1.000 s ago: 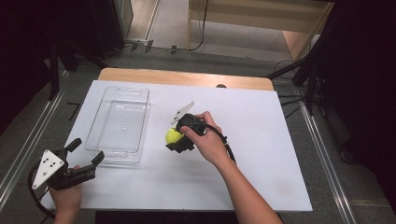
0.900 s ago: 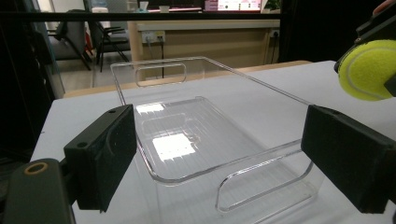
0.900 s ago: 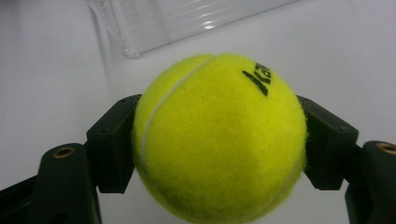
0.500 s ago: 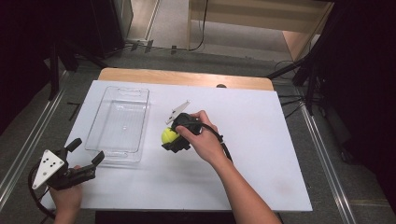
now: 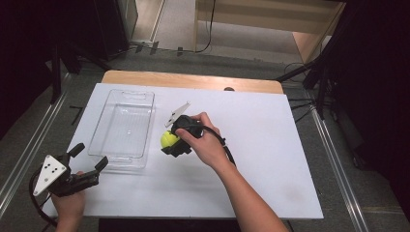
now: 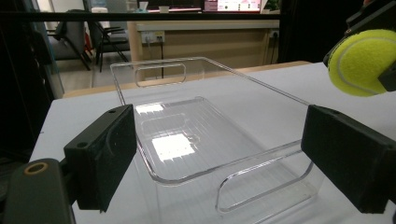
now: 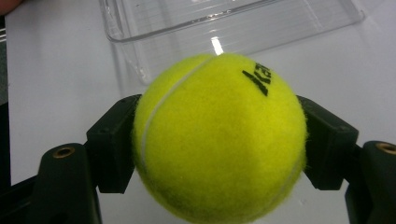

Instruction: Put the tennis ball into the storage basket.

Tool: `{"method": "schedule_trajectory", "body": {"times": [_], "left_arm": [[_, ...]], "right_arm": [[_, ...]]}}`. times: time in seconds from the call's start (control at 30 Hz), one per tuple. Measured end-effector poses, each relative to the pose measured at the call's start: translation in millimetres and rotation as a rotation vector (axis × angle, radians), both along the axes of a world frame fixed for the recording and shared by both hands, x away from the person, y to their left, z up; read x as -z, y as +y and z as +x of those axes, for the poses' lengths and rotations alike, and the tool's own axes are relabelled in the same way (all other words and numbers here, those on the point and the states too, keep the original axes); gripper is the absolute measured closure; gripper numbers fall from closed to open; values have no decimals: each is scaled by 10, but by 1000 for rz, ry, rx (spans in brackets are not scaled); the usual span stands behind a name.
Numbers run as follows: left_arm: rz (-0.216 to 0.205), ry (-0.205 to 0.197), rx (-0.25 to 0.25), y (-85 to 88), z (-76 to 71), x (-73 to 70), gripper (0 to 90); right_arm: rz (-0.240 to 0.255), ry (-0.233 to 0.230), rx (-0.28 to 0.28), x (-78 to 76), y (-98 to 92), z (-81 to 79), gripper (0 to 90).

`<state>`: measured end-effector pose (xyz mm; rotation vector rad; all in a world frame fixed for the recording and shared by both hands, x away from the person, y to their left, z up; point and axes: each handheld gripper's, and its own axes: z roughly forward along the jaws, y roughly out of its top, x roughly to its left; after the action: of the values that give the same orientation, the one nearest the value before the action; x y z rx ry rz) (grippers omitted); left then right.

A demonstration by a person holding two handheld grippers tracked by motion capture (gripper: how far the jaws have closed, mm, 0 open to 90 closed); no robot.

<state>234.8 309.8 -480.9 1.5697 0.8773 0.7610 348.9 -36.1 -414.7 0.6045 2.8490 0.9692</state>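
Fuzzy yellow tennis ball (image 7: 219,140), clear ribbed plastic tray (image 5: 123,126)

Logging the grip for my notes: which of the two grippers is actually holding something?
The right gripper, beside the clear tray: its jaws clamp the yellow tennis ball. The left gripper stands open and empty.

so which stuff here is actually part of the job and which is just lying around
Part of the job:
- tennis ball, clamped in the right hand-held gripper
- clear plastic tray, just beside the ball
- left hand-held gripper, open, at the tray's near end

Just lying about:
- white board that bears the tray
- wooden tabletop edge behind it
- cables on the floor
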Motion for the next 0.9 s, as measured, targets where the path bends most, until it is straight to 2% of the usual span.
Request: {"method": "schedule_trajectory", "body": {"times": [0.07, 0.5, 0.67, 0.73, 0.87, 0.9], "left_arm": [[0, 0, 0, 0, 1, 0, 111], [-1, 1, -1, 1, -2, -1, 111], [-1, 0, 2, -3, -1, 0, 110], [-1, 2, 4, -4, -2, 0, 111], [-3, -2, 4, -7, 1, 2, 110], [-3, -2, 2, -8, 1, 2, 111]], "right_arm": [[-9, 0, 3, -10, 24, -3, 234], [13, -18, -37, -74, 187, 31, 234], [2, -3, -32, -85, 242, 19, 234], [10, -15, -42, -84, 261, 32, 234], [10, -12, -46, -100, 299, 37, 234], [12, -26, -60, -102, 306, 50, 234]]}}
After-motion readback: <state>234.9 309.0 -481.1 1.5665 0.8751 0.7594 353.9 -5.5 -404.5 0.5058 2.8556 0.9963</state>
